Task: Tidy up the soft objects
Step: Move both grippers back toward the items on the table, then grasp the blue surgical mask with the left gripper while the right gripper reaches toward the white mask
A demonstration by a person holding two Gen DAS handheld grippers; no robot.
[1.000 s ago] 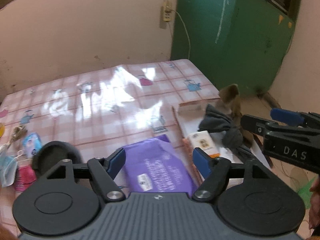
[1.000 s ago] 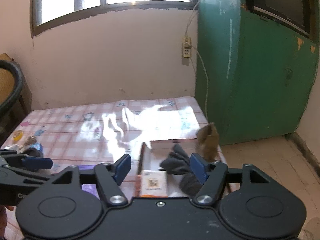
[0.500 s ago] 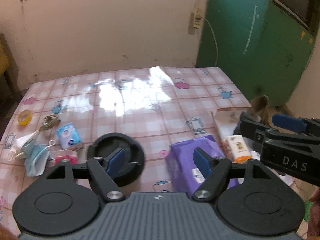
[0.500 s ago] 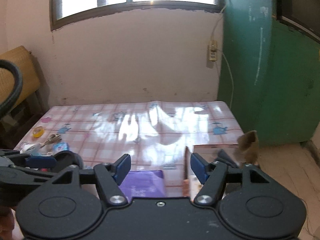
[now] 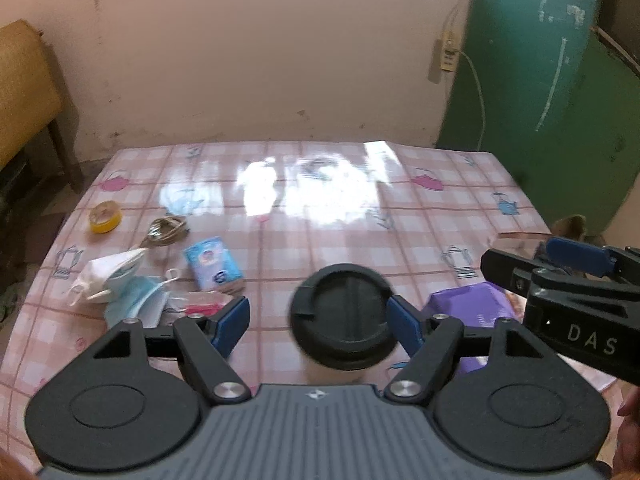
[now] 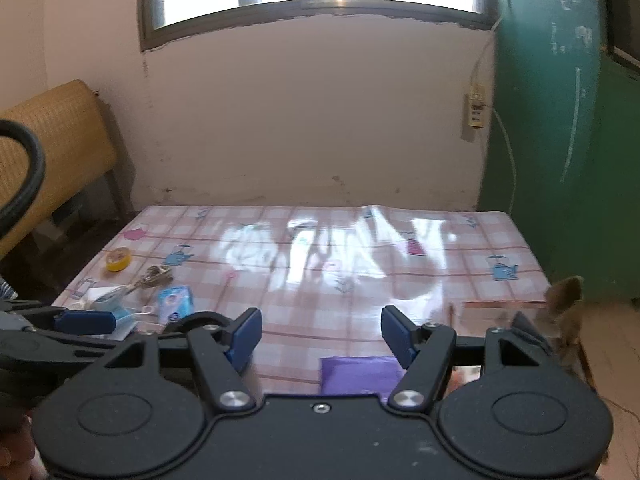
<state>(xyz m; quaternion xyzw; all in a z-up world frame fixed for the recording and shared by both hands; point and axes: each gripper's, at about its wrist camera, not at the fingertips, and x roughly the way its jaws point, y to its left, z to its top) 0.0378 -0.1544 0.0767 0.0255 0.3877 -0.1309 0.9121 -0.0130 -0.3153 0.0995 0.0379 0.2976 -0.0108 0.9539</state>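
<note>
Left of spread left gripper (image 5: 318,318) jaws: face masks (image 5: 134,300); right gripper (image 6: 321,332) jaws spread, empty.

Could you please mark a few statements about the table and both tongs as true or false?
1. The left tongs grip the black round lid. False: open, holding nothing.
2. The roll of yellow tape lies near the table's left edge. True.
3. The right tongs hold the purple packet. False: open and empty.
4. Face masks lie beside the small blue tissue packet. True.
</note>
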